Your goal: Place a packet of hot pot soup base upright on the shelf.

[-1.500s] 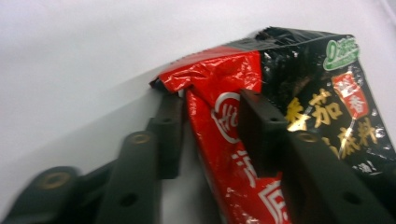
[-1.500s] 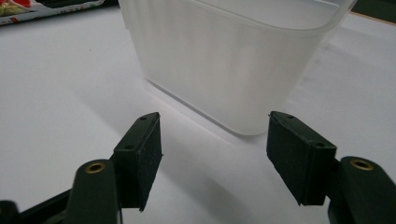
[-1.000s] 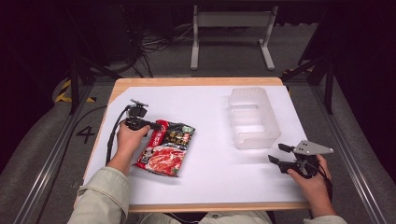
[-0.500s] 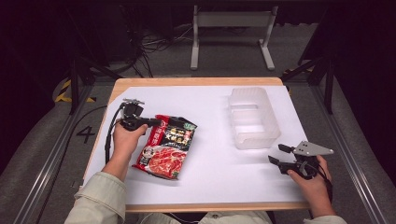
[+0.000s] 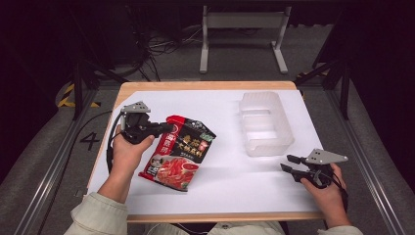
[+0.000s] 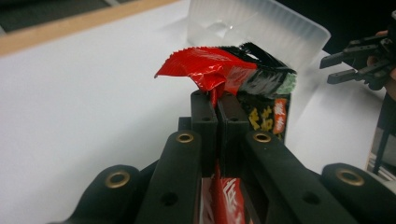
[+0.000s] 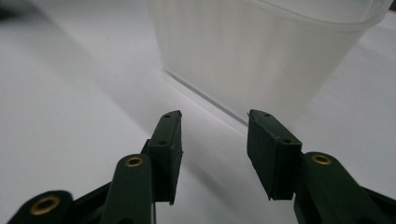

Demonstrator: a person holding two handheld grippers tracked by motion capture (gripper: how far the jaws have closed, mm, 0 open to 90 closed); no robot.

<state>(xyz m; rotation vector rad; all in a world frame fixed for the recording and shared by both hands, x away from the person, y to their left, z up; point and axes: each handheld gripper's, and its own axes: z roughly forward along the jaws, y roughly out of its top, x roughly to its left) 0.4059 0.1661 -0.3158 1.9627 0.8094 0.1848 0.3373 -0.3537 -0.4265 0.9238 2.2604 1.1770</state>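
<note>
High view: the table (image 5: 230, 196) is seen covered by a white sheet inside a wooden rim. A frosted plastic bin (image 5: 265, 122) is stood at the right half, well apart from the other things. A red and black snack pouch (image 5: 178, 152) is held raised at the left half, tilted, its lower end near the sheet; whether that end touches cannot be told. The left tongs (image 5: 164, 129) are clamped together on the pouch's upper left edge. The right tongs (image 5: 288, 163) are kept near the bin's front corner, jaws apart and lately closing, with nothing between them. Nothing is stood between pouch and bin. The pouch's print is too small to be read; in the left gripper view its lower part is hidden behind the jaws.
</note>
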